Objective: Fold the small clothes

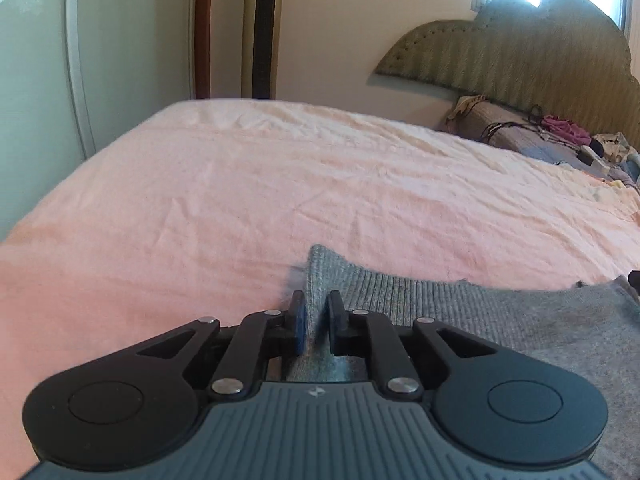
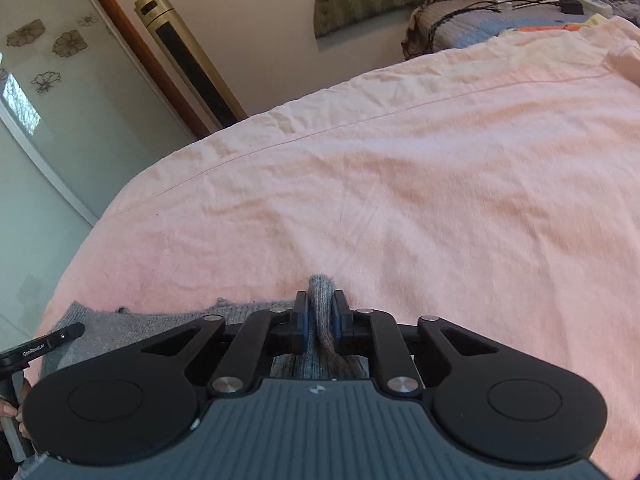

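Grey ribbed knit garment (image 1: 440,300) lies on wrinkled pink sheet (image 1: 240,200).

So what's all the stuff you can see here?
Knit garment: one, grey, near edge of bed, a fold pinched in each gripper.
Bedsheet: one, pink, wrinkled, covers bed.
Headboard: one, olive green, padded, against far wall.
Clutter pile: several things, mixed colours, by headboard.
Tower fan: one, gold and black, beyond bed.
Glass door: one, frosted, flower pattern, at left.
Left gripper: one, black, shut on the garment.
Right gripper: one, black, shut on the garment.
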`<state>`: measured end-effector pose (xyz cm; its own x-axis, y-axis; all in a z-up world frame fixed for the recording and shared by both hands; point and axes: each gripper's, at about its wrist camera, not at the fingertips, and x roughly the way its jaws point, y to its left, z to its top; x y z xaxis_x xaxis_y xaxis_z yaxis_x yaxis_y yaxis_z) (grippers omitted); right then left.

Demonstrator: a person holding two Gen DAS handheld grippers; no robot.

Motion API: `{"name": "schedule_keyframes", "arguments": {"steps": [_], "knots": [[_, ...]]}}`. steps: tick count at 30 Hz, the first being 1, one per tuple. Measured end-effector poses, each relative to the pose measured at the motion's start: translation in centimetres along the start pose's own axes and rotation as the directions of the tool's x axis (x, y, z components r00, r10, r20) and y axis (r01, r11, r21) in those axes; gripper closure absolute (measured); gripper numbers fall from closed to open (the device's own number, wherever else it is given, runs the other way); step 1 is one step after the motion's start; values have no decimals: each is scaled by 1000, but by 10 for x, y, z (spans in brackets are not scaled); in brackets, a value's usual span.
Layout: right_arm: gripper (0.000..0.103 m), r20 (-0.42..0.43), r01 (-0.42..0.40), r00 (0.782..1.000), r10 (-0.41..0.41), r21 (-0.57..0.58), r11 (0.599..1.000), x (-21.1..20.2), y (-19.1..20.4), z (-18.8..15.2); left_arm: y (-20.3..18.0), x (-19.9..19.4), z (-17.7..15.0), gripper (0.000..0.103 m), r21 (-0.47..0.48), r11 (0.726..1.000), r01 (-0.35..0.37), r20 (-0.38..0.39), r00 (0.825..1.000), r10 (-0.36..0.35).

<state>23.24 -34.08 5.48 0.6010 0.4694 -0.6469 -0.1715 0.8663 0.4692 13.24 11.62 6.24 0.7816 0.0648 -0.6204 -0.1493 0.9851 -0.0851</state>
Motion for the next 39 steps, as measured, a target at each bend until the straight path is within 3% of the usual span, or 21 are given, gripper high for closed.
{"name": "schedule_keyframes", "arguments": {"steps": [1,2,3,5,7,9,11,12,16,20,22,25,27,29,32,35,39], "knots": [[57,49,18,999,-18,4,1000,-12,5,-2,-4,-14,0,89,-7,1000,15,42,999,-15],[44,128,42,991,-42,-4,999,-29,12,-7,-10,-26,-3,76,-16,999,49,80,996,-48],[42,184,48,982,-42,-31,998,-42,23,-13,-19,-34,-6,51,-11,995,97,102,990,-95],[42,203,41,979,-15,-125,991,-49,50,-25,-45,-36,-14,18,44,987,155,90,983,-159],[41,174,51,985,-11,-225,973,-40,78,-38,-69,-21,-25,18,106,985,136,48,989,-142],[37,91,51,995,-28,-260,964,-15,87,-51,-78,2,-38,18,132,987,86,-45,996,-80],[38,50,103,994,-93,-259,961,7,76,-65,-72,5,-48,18,150,985,84,-19,996,-82],[39,105,107,991,-80,-285,952,3,71,-71,-68,4,-48,18,140,986,89,-23,996,-87],[41,130,75,990,-52,-174,982,-6,52,-66,-72,8,-47,13,166,984,67,-34,997,-62],[40,107,169,984,-145,-256,952,-8,71,-69,-78,-17,-51,13,189,982,-13,-35,999,20],[34,119,181,981,-156,-241,953,-31,82,-77,-71,-46,-60,13,147,987,69,-20,998,-66],[4,119,81,992,-49,-281,956,-57,94,-101,-67,-58,-81,13,147,984,98,-36,995,-94],[4,77,119,992,-99,-336,934,-48,95,-119,-64,-58,-95,12,190,977,93,12,995,-97],[4,133,169,983,-124,-414,895,-45,91,-137,-61,-57,-96,10,193,975,108,14,993,-113],[2,139,179,981,-136,-365,914,-47,84,-133,-63,-54,-92,8,207,974,93,2,995,-95],[2,135,238,970,-201,-377,895,-50,95,-133,-71,-72,-89,8,211,977,39,-22,999,-35],[2,142,202,977,-159,-379,903,-80,106,-148,-72,-98,-106,8,177,975,134,-56,990,-126]]}}
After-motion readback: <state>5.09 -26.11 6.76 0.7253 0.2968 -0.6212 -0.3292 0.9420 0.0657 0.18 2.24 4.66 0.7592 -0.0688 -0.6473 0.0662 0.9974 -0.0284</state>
